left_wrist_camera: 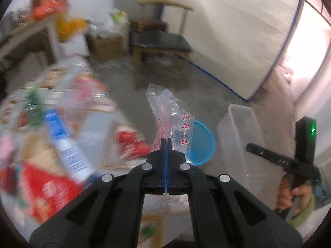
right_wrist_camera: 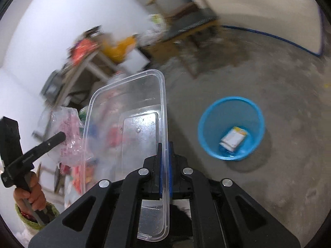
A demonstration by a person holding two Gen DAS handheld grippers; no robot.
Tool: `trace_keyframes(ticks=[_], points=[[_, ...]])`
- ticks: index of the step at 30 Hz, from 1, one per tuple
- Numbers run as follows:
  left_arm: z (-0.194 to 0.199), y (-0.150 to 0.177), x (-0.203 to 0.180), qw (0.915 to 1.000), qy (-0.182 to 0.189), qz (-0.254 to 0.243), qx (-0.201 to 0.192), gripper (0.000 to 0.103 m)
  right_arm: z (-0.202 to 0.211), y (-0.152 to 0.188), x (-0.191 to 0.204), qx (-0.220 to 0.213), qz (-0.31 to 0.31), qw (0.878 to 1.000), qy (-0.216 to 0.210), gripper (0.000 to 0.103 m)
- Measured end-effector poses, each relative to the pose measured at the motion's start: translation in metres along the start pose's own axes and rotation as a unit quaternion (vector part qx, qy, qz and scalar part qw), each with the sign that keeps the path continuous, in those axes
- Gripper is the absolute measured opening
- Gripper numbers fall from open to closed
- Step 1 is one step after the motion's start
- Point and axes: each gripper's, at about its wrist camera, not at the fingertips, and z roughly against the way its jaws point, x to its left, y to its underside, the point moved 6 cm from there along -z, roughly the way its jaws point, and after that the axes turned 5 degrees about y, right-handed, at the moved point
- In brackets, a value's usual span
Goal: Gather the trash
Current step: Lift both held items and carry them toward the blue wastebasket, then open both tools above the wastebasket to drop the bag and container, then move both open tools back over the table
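A clear snack wrapper (left_wrist_camera: 171,119) is being pinched by the left hand-held gripper (left_wrist_camera: 166,142); a clear plastic container (right_wrist_camera: 132,124) is being clamped by the right hand-held gripper (right_wrist_camera: 164,150); one packet is already lying in the blue bin (right_wrist_camera: 209,124) (much litter is being left on the table (left_wrist_camera: 99,128)).

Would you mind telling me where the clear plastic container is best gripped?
On its thin side wall at the rim, coming from the open side, as the right hand-held gripper does now. The clear plastic container is too wide to span; only an upright wall fits between the jaws.
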Motion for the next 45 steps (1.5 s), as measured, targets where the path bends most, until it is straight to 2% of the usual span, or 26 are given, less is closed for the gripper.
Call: trace_keyframes(ticks=[4,8,11,14,15,16,17,18,20,22,28,34,37,42,45], points=[[-0.076,-0.013,-0.025,0.9967,0.040,-0.003,0.070,0.000,-0.029,-0.008,-0.045,0.020,-0.047,0.998,0.027,0.004],[-0.151,-0.019,-0.041,0.9911,0.037,-0.022,0.126,0.000,-0.078,-0.017,-0.089,0.053,-0.094,0.992,0.060,0.004],[-0.193,-0.020,-0.042,0.9878,0.030,-0.023,0.151,0.000,-0.108,-0.022,-0.110,0.070,-0.113,0.988,0.081,0.004],[-0.229,-0.028,-0.043,0.9867,0.017,-0.025,0.160,0.001,-0.142,-0.032,-0.127,0.077,-0.126,0.984,0.100,0.007],[-0.239,-0.031,-0.040,0.9868,0.010,-0.021,0.161,0.004,-0.154,-0.036,-0.134,0.080,-0.135,0.982,0.101,0.009],[-0.249,-0.038,-0.042,0.9867,0.004,-0.017,0.162,0.020,-0.168,-0.039,-0.141,0.081,-0.142,0.980,0.110,0.012],[-0.258,-0.041,-0.038,0.9867,-0.007,-0.010,0.162,0.040,-0.176,-0.043,-0.147,0.083,-0.143,0.980,0.114,0.030],[-0.262,-0.045,-0.035,0.9872,-0.014,-0.005,0.159,0.045,-0.189,-0.045,-0.156,0.086,-0.144,0.978,0.124,0.050],[-0.268,-0.051,-0.030,0.9882,-0.016,0.002,0.152,0.049,-0.202,-0.046,-0.171,0.081,-0.140,0.974,0.159,0.054],[-0.267,-0.053,-0.029,0.9884,-0.010,0.008,0.151,0.053,-0.206,-0.041,-0.185,0.077,-0.136,0.968,0.194,0.054],[-0.244,-0.052,-0.032,0.9905,-0.006,-0.027,0.135,0.058,-0.192,-0.027,-0.198,0.066,-0.147,0.967,0.197,0.054],[-0.200,-0.049,-0.043,0.9912,-0.010,-0.058,0.118,0.066,-0.144,-0.017,-0.182,0.041,-0.119,0.970,0.209,0.054],[-0.163,-0.042,-0.046,0.9936,-0.010,-0.055,0.098,0.068,-0.118,-0.016,-0.164,0.027,-0.096,0.972,0.214,0.063],[-0.093,-0.019,-0.042,0.9981,0.001,-0.030,0.054,0.070,-0.070,-0.020,-0.117,-0.016,-0.031,0.969,0.246,0.085],[-0.044,0.002,-0.027,0.9997,0.004,-0.010,0.020,0.073,-0.046,-0.024,-0.080,-0.043,0.009,0.968,0.248,0.092]])
